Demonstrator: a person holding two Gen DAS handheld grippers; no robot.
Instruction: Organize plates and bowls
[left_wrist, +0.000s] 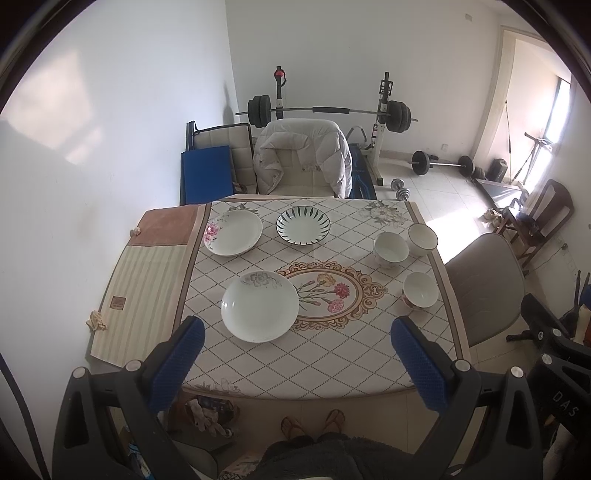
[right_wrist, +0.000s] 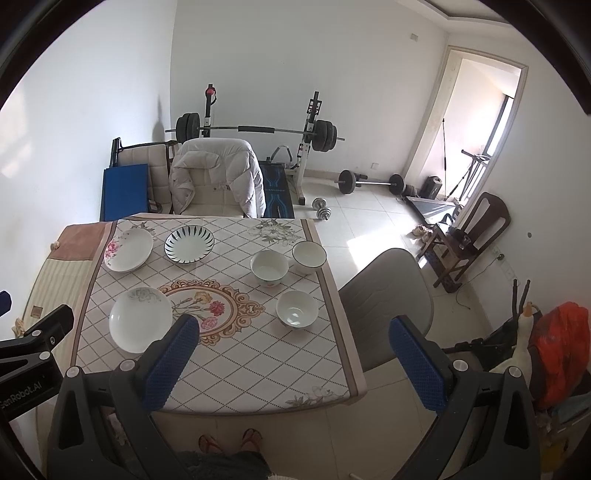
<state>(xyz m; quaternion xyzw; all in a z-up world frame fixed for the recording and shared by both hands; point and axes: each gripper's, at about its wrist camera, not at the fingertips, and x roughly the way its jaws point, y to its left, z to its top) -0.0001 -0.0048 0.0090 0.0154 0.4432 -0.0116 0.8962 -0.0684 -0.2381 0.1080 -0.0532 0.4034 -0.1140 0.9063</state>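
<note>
Three plates lie on the tablecloth: a grey-flower plate (left_wrist: 259, 311) (right_wrist: 140, 319) nearest me, a pink-flower plate (left_wrist: 233, 233) (right_wrist: 129, 249) at the far left, and a green-striped plate (left_wrist: 303, 225) (right_wrist: 189, 239) at the far middle. Three white bowls stand on the right: a near bowl (left_wrist: 420, 289) (right_wrist: 297, 308), a middle bowl (left_wrist: 391, 249) (right_wrist: 269, 267), and a far bowl (left_wrist: 422, 239) (right_wrist: 308, 256). My left gripper (left_wrist: 297, 334) hangs open high above the table's near edge. My right gripper (right_wrist: 293, 336) is also open, empty, above the near right corner.
The table (left_wrist: 332, 391) carries a checked cloth and a striped mat (left_wrist: 140, 291) on its left. A chair with a white jacket (left_wrist: 303, 158) stands behind it, a grey chair (right_wrist: 388, 295) to the right. A barbell rack (left_wrist: 328, 110) and weights lie beyond. A person's sandalled feet (left_wrist: 314, 424) show below.
</note>
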